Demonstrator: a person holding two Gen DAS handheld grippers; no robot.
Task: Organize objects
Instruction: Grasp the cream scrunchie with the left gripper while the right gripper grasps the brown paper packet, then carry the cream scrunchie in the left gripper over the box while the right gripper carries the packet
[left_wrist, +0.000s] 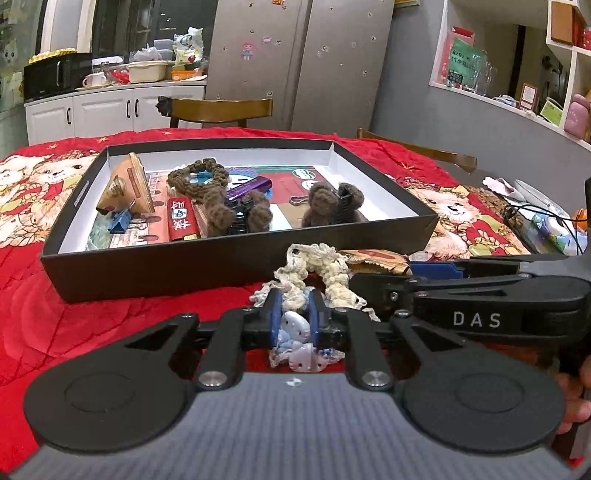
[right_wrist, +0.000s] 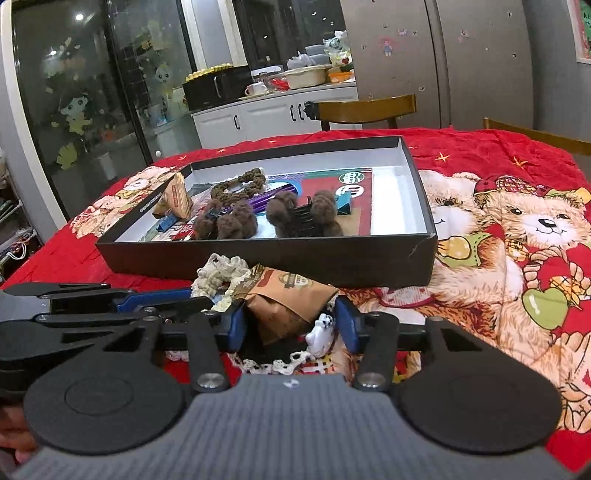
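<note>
Left claw (left_wrist: 293, 314) clamping cream lace scrunchie (left_wrist: 317, 273)

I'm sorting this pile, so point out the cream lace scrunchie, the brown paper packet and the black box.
cream lace scrunchie (left_wrist: 325, 269), left wrist view, on its ruffled top loop.
brown paper packet (right_wrist: 288, 299), right wrist view, on its printed front face.
black box (right_wrist: 258, 264), right wrist view, on its near outer wall.

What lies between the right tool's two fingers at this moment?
In the right wrist view, the brown paper packet sits between the right tool's fingers, with a small white figurine beside it. The fingers appear apart, not clamped.
</note>
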